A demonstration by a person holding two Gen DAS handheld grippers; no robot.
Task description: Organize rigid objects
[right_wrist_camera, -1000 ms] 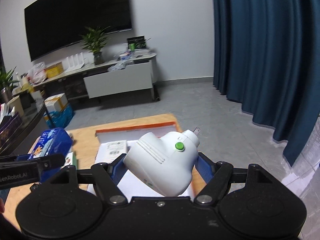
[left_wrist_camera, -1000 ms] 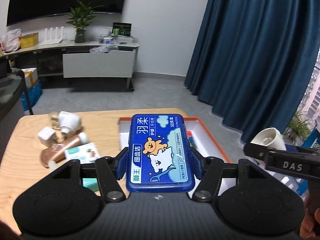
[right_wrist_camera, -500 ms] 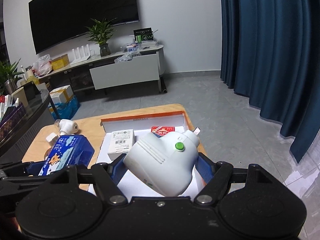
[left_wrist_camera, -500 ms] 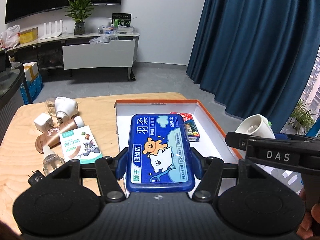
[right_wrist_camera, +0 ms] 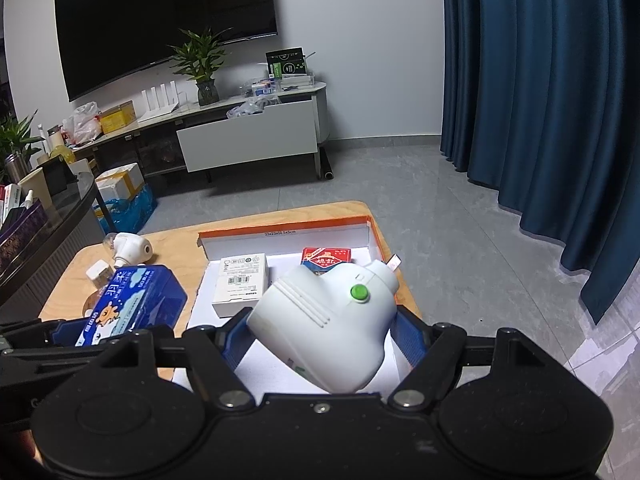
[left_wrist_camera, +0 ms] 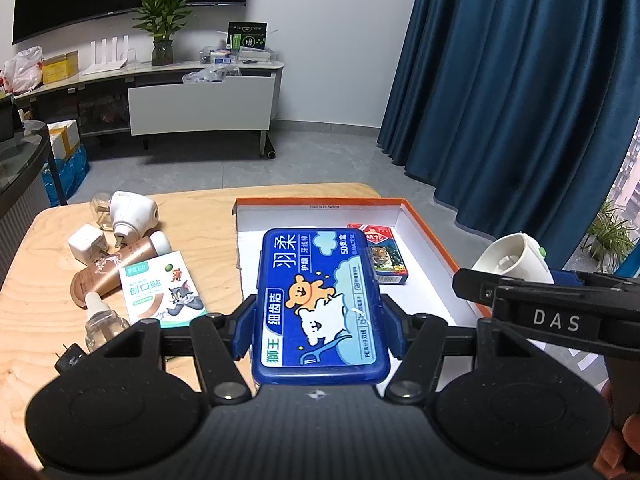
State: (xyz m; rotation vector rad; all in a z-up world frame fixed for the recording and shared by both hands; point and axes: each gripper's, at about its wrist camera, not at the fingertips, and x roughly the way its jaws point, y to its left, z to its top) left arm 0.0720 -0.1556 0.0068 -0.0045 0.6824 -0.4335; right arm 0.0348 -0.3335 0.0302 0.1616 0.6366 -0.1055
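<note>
My left gripper (left_wrist_camera: 318,330) is shut on a blue floss-pick box (left_wrist_camera: 320,304) and holds it above the near left part of the orange-rimmed white tray (left_wrist_camera: 432,236). My right gripper (right_wrist_camera: 320,336) is shut on a white plug-in device with a green button (right_wrist_camera: 328,320), held above the tray's (right_wrist_camera: 280,230) near right part. The blue box also shows in the right wrist view (right_wrist_camera: 128,304), and the white device in the left wrist view (left_wrist_camera: 516,258). In the tray lie a red card pack (left_wrist_camera: 380,256) and a white box (right_wrist_camera: 240,284).
Left of the tray on the wooden table (left_wrist_camera: 200,216) lie a white plug-in device (left_wrist_camera: 132,214), a white charger (left_wrist_camera: 86,246), a brown tube (left_wrist_camera: 116,268), a plaster box (left_wrist_camera: 160,290), a small glass bottle (left_wrist_camera: 100,320) and a black plug (left_wrist_camera: 68,360).
Both grippers have tilted down and moved over the table with their objects. More of the table and tray shows now. Both grips are unchanged.
</note>
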